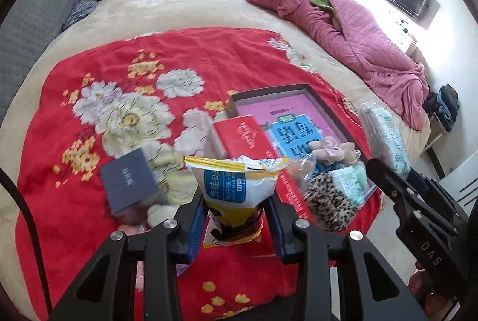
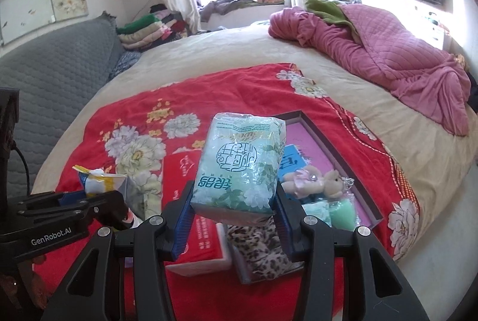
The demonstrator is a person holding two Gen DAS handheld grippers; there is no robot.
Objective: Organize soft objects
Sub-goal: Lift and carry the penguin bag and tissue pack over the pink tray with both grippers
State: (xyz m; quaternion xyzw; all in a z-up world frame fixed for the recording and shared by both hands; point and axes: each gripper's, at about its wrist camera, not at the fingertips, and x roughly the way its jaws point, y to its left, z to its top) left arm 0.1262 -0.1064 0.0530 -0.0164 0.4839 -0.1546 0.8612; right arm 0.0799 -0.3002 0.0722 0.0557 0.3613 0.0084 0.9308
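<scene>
Held aloft over a red floral quilt (image 1: 125,58) on the bed: two soft packs, one per hand. Left gripper (image 1: 236,219) clamped on the lower end of a yellow-and-white pouch (image 1: 236,186), jaws pressing its sides so that the pouch bulges upward, torn top edge farthest from the hand, long axis running straight out from the jaws. Right gripper (image 2: 234,215) clamped likewise on the bottom of a pale green tissue pack (image 2: 239,162), long axis also pointing away along the fingers. Ahead and to the right of both, lying flat on the quilt: an open shallow box (image 2: 337,147) with a plush toy (image 2: 313,180) and smaller green packs already inside, a red carton (image 2: 191,201) and a leopard-print item (image 2: 260,252) just in front of it. Nearer to the box: the right hand, its pack almost overhanging the near end; the left-hand pouch farther off, with the red carton between. Likely a short reach forward and right for each.
</scene>
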